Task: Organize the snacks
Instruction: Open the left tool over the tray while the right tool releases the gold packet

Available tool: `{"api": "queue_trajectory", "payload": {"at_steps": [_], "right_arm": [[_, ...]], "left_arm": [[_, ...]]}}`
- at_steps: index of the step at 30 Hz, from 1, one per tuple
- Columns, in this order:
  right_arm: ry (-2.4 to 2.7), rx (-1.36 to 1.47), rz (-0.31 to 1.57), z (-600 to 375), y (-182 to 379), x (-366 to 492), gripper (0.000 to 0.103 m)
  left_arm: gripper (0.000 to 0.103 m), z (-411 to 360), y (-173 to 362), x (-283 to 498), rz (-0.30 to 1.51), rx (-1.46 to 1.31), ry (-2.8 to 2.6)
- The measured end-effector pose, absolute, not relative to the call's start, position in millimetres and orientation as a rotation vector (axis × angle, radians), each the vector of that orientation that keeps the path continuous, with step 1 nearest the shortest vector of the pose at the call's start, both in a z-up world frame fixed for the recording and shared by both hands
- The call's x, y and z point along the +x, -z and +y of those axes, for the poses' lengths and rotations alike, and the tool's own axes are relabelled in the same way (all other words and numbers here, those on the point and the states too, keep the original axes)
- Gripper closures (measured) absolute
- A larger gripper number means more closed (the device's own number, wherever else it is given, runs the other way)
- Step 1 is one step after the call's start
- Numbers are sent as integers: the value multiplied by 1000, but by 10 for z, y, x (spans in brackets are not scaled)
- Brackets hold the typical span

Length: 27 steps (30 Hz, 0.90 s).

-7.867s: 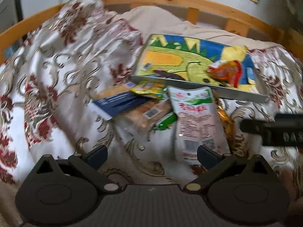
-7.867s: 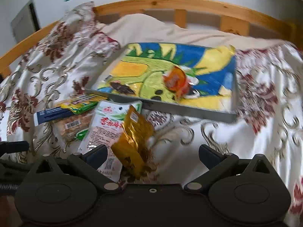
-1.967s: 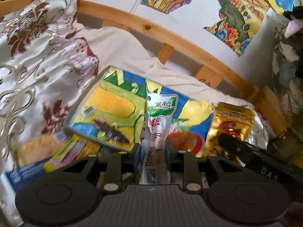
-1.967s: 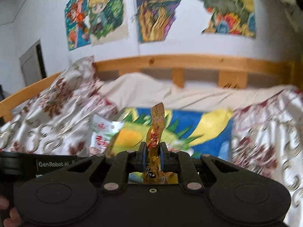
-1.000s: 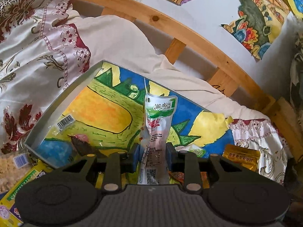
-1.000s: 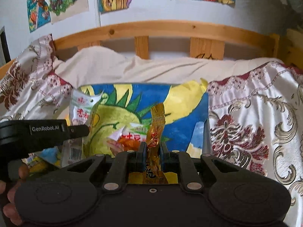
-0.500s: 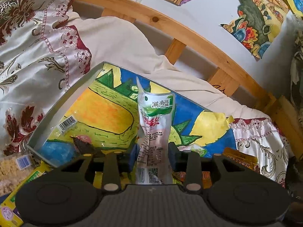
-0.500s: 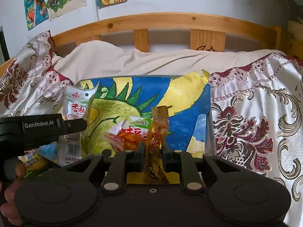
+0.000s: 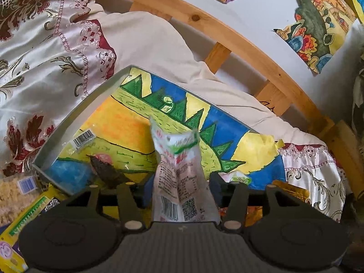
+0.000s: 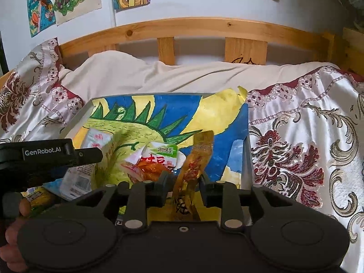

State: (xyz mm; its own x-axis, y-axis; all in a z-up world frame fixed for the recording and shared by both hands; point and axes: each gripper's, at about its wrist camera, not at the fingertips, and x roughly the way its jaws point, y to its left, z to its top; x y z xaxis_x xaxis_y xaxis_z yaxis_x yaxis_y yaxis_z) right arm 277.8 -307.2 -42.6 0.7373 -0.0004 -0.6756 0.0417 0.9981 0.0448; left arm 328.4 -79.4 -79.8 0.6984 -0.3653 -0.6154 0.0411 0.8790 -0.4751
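— Two packets stand upright between the fingers, one per gripper. How do they point?

— On the left gripper (image 9: 179, 187) the white pouch (image 9: 179, 170) has its long axis running away from the camera, green-banded top edge up and bent over, barcode end low by the palm. Its fingers are spread apart, and the pouch looks loose between them, with a gap on each side.

— And the right gripper (image 10: 182, 187)?

— A narrow gold packet (image 10: 193, 168), long axis upright too, top leaning slightly right. The fingers (image 10: 165, 186) are parted here as well, and I cannot tell whether either pad touches the foil.

— Where are both packets?

— Over the near end of the shallow tray (image 10: 246, 159), a grey rectangular box lined with a crayon drawing in green, yellow and blue. It rests on the bed.

— Textures?

— The pouch is crinkled, matte plastic with printed text. The gold one is glossy, creased foil. Inside the tray lies one flat red-and-white packet (image 10: 154, 161) with a green label, and one dark, wrapped snack (image 9: 107, 170) near the left wall.

— Anything outside it?

— Left of the tray, one clear bag of pale crumbly pieces (image 9: 16, 191) and one yellow-green wrapper (image 9: 29, 216). The bedspread (image 10: 307, 136) is shiny satin with red floral and gold scroll patterns; a plain cream sheet (image 10: 159, 77) bunches below the wooden headboard (image 10: 193, 27).
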Motion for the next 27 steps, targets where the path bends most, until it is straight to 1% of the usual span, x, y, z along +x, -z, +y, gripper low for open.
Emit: {"api": "queue_trajectory", "payload": {"at_steps": [3,5,7,9,10,12,16,21,22,24,27], "right_arm": [[32,48,734,-3066,421,2774,63],[36,47,729,-3071,416,2772,58],[42,47,727,-3076,413,2773,54],[48,45,720,-3080,408,2768,45],[52,41,716,-3074,402,2763,43],[64,30,704,-3063,388,2754,31],[76,9,682,-3047,361,2729,25],[98,9,656,-3052,315,2698,15],[103,5,646,-3049,300,2681,14],[106,-1,624,-3037,267,2653,8],[104,0,596,-3027,222,2612,5]], "left_arm": [[42,-806,788,3273,766,-441,233],[37,-807,783,3273,772,-443,232],[36,-802,776,3267,769,-451,236],[29,-802,761,3259,763,-447,233],[27,-803,753,3255,758,-445,230],[20,-803,731,3237,746,-444,227],[14,-812,678,3203,721,-433,226],[5,-803,601,3135,671,-418,206],[4,-796,582,3110,655,-410,195],[2,-783,536,3065,630,-388,171],[1,-744,461,2992,592,-364,146]]}}
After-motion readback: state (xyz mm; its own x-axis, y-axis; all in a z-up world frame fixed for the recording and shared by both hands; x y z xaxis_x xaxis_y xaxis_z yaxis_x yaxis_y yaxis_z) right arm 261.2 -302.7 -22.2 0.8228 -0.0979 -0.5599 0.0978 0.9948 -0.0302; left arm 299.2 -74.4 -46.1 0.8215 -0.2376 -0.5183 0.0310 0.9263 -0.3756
